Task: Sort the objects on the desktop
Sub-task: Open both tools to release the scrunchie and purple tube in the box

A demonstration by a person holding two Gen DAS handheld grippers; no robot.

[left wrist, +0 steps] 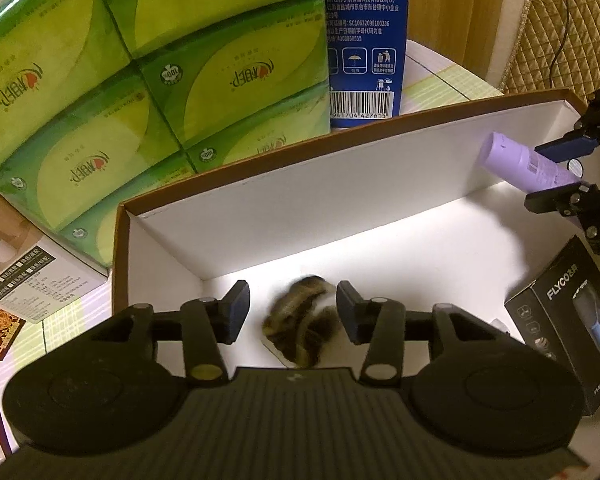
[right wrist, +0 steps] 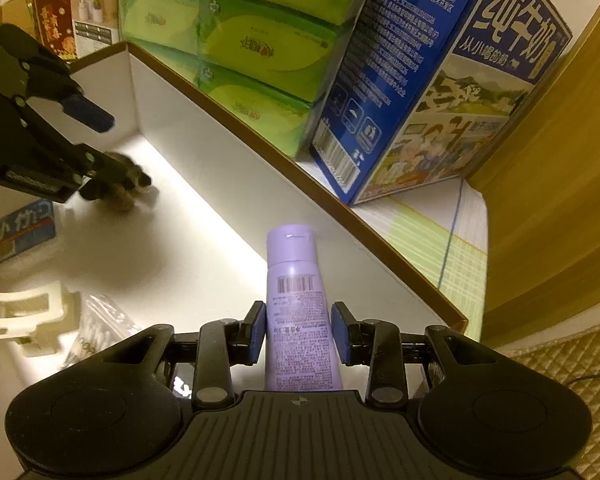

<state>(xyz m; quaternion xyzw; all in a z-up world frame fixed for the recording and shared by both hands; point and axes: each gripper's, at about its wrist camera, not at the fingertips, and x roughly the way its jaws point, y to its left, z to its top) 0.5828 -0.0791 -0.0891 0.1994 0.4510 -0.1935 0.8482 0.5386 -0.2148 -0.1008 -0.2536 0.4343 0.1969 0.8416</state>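
A brown mottled hair claw, blurred, lies on the floor of the white box with a brown rim. My left gripper stands open over the claw, its pads clear of it on both sides. In the right wrist view the left gripper sits at the far left, above the hair claw. My right gripper is shut on a purple bottle, cap pointing forward, held above the box floor near its far wall. The left wrist view shows that bottle in the right gripper at the right edge.
Green tissue packs and a blue milk carton stand behind the box. Inside the box are a black shaver box, a small blue-and-white pack, a white plastic piece and a clear bag. A quilted cushion is at the right.
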